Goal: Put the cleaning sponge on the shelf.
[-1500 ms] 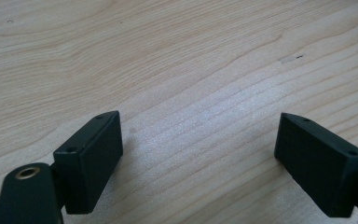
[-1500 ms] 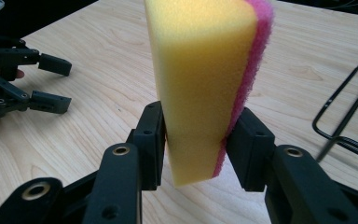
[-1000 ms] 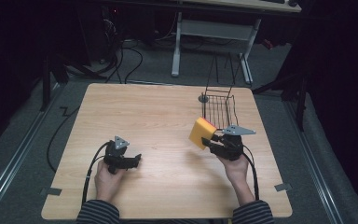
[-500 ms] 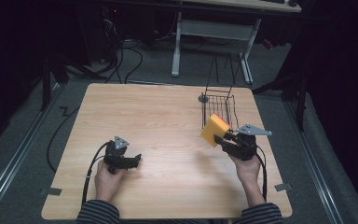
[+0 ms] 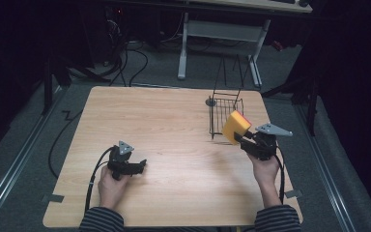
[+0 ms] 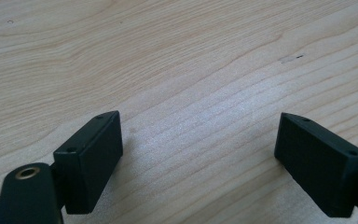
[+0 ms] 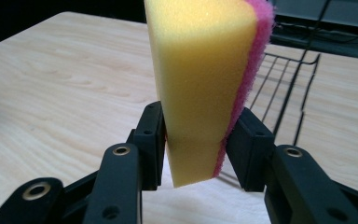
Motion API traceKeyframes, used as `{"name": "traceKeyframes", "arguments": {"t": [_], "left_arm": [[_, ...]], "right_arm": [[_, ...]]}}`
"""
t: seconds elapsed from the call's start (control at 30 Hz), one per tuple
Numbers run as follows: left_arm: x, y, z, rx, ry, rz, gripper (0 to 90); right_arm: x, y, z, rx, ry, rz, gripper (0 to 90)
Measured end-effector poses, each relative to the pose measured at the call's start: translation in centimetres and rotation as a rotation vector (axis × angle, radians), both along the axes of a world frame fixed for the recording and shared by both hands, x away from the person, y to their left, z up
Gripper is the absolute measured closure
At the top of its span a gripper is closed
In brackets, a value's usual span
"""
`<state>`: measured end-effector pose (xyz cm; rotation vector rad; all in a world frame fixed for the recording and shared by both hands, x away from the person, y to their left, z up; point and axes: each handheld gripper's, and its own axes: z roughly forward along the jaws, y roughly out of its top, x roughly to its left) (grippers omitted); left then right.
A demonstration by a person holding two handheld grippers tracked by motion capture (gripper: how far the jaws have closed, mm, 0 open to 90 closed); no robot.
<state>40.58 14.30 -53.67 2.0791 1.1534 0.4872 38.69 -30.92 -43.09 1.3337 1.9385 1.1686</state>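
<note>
Moved: since a second ago my right gripper point(image 5: 242, 140) has carried the sponge point(image 5: 236, 127) toward the wire basket point(image 5: 225, 104).
Sponge: clamped upright between my right jaws, held just in front of the basket's near rim.
Left gripper point(image 5: 140, 166): released, jaws apart on the table point(image 5: 164, 125), well apart from the basket.
Risk: the sponge's lower edge could catch the basket rim and tip the light basket.

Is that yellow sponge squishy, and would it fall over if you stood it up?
Probably squishy: the sponge pinches in where the right gripper squeezes it. Likely light, since it stands up from that one pinch. On its thin edge it might tip.
</note>
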Motion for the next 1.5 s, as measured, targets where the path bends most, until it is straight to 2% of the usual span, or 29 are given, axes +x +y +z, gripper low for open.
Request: {"name": "traceKeyframes", "arguments": {"t": [0.3,0.33,0.5,0.57,0.7,0.77,0.83,0.93,1.03,1.1,1.13,1.27,1.37,1.5], "left_arm": [[0.0,0.0,0.0,0.000,0.000,0.000,15.7],[0.0,0.0,0.0,0.000,0.000,0.000,15.7],[0.0,0.0,0.0,0.000,0.000,-0.001,15.7],[0.0,0.0,0.0,0.000,0.000,-0.001,15.7],[0.0,0.0,0.0,0.000,0.000,-0.001,15.7],[0.0,0.0,0.0,0.000,0.000,-0.001,15.7],[0.0,0.0,0.0,-0.003,-0.001,0.002,15.7],[0.0,0.0,0.0,-0.002,-0.001,0.001,15.7],[0.0,0.0,0.0,-0.003,-0.001,-0.001,15.7],[0.0,0.0,0.0,-0.005,-0.001,-0.001,15.8],[0.0,0.0,0.0,-0.005,-0.001,-0.002,15.8],[0.0,0.0,0.0,-0.005,-0.001,-0.003,15.8],[0.0,0.0,0.0,-0.005,-0.001,-0.003,15.8],[0.0,0.0,0.0,-0.005,-0.001,-0.002,15.8]], "right_arm": [[2.7,-0.1,0.4,-0.066,0.006,-0.048,60.2],[3.5,-0.1,0.2,-0.069,0.007,-0.055,60.2],[4.8,0.4,-0.1,-0.109,0.020,-0.069,60.4],[5.5,0.6,-0.2,-0.096,0.014,-0.076,60.3],[6.7,1.0,-0.5,-0.101,0.014,-0.095,60.3],[7.2,1.1,-0.7,-0.083,0.007,-0.103,60.4],[7.6,1.2,-1.2,-0.071,0.014,-0.112,60.3],[8.2,1.2,-2.0,-0.085,0.037,-0.133,60.3],[8.5,1.1,-2.3,-0.085,0.038,-0.152,60.3],[8.7,1.0,-2.4,-0.064,0.034,-0.162,60.3],[9.0,0.9,-2.4,-0.051,0.052,-0.170,60.3],[10.0,1.5,-2.4,-0.074,0.066,-0.173,60.3],[10.7,2.5,-2.5,-0.126,0.068,-0.164,60.2],[11.5,2.8,-2.8,-0.122,0.085,-0.171,60.2]]}}
